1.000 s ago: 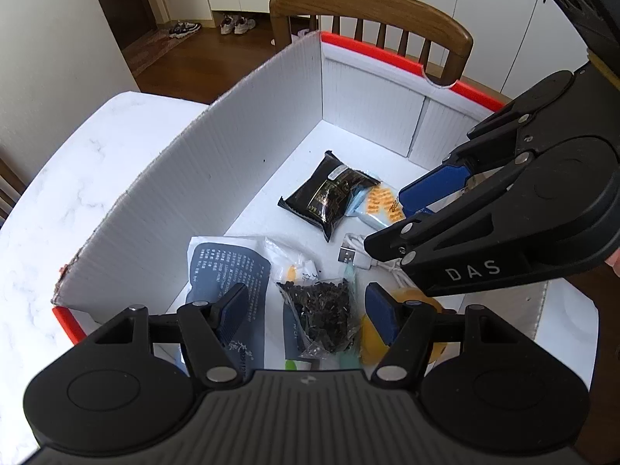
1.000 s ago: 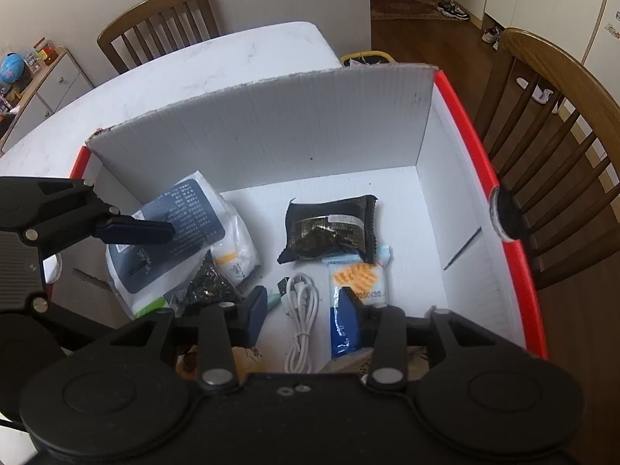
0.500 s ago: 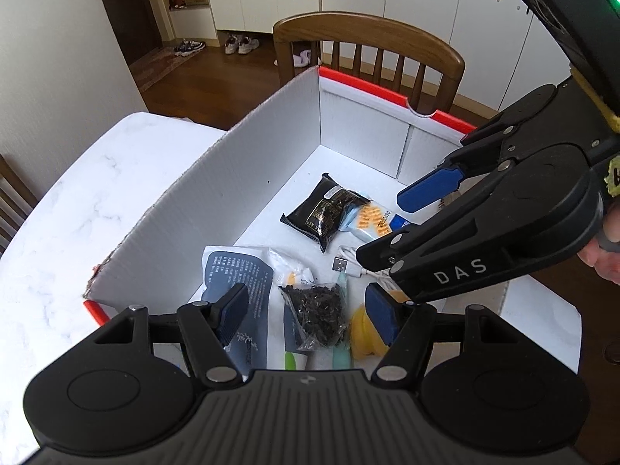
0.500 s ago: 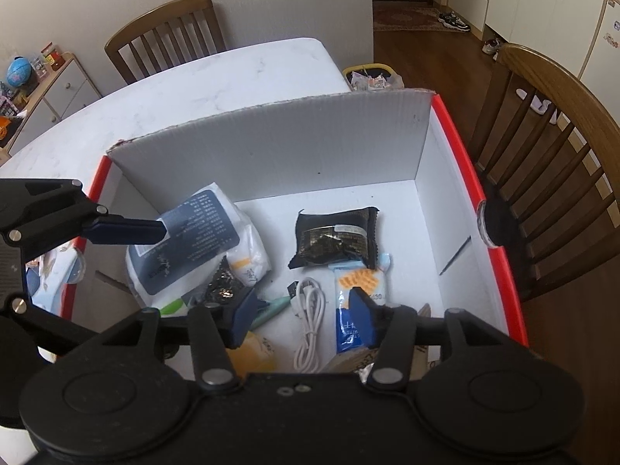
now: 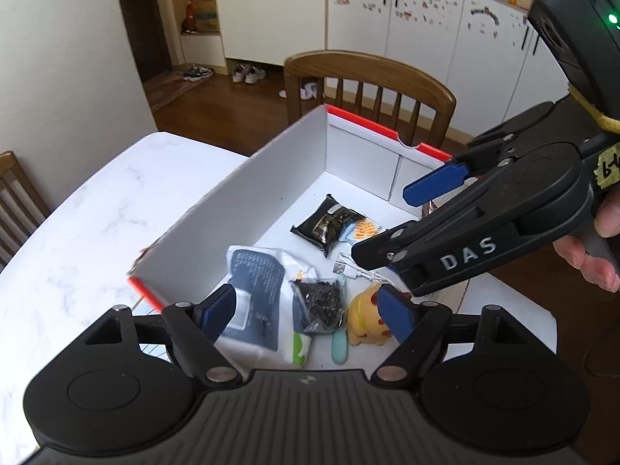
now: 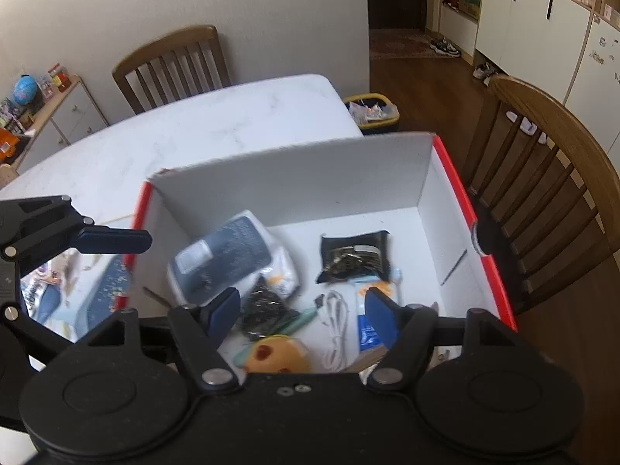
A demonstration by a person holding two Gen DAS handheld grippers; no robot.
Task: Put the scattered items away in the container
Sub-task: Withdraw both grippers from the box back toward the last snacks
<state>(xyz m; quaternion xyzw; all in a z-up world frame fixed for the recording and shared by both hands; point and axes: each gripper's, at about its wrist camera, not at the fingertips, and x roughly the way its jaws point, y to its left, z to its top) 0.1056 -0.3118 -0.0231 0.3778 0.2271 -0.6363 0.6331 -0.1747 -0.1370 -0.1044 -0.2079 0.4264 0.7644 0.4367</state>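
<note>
A white box with a red rim (image 5: 362,120) (image 6: 457,178) stands on the marble table. In it lie a blue-and-white pouch (image 5: 255,290) (image 6: 228,255), a clear bag of black bits (image 5: 319,302) (image 6: 263,308), a yellow toy (image 5: 366,319) (image 6: 277,356), a black packet (image 5: 329,223) (image 6: 354,257), an orange-and-blue packet (image 5: 362,228), a white cable (image 5: 348,269) (image 6: 335,321) and a teal stick (image 5: 339,345). My left gripper (image 5: 308,312) hangs above the box's near end, jaws opening, nothing gripped. My right gripper (image 6: 302,310) (image 5: 403,217) hovers over the box, jaws opening, holding nothing.
Wooden chairs stand behind the box (image 5: 368,77) and at the table's far side (image 6: 170,66). The marble table (image 5: 97,232) stretches left of the box. Blurred blue-patterned things (image 6: 100,302) lie on the table outside the box wall. A yellow bin (image 6: 372,110) sits on the floor.
Both grippers have risen and pulled back from the box, so it looks smaller. Both pairs of jaws stand wider than before. The items in the box lie where they were.
</note>
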